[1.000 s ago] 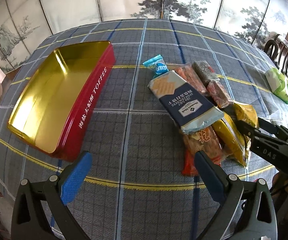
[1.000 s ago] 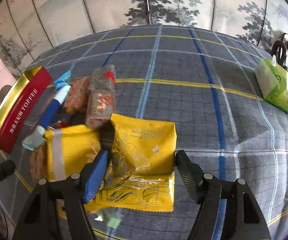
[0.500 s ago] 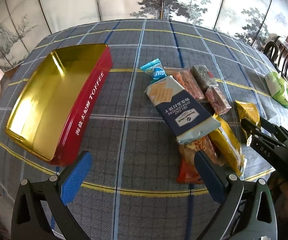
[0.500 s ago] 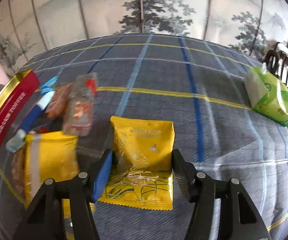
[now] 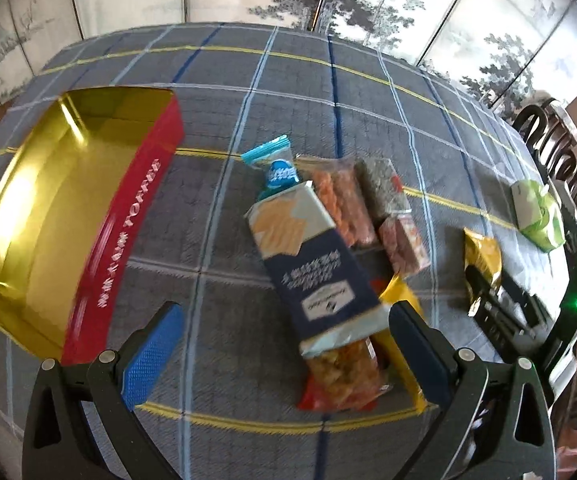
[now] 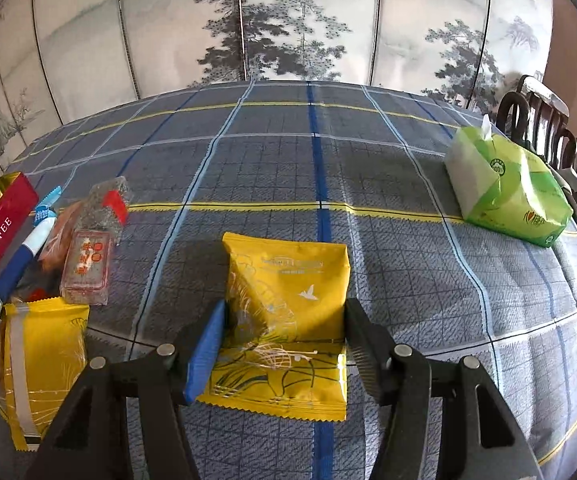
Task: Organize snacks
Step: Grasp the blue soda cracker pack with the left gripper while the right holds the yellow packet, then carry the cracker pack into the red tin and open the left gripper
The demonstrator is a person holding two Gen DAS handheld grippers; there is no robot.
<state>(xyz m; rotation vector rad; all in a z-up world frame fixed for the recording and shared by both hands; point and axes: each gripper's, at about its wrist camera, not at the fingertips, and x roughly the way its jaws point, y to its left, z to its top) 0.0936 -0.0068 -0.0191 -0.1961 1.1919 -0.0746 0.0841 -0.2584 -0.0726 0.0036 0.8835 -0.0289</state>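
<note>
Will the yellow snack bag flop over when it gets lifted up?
Probably only a little. The yellow snack bag looks puffy and holds its shape between the right tool, so it seems light. Its flat crimped edges may bend. The shiny wrapper could be slippery, though its sides dent under the pads.

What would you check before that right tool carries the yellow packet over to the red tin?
1. Grip: the right tool has just been closing, and its pads press both sides of the yellow packet: ok.
2. Packet free of the snack pile: it lies apart from it: ok.
3. Packet off the tablecloth: cannot tell.
4. Red tin open, with its gold inside bare where visible: ok.
5. Left tool out of the way: open, holding nothing, but it hangs over the cloth between tin and pile: not ok.
6. Green tissue pack clear of the route: ok.
</note>
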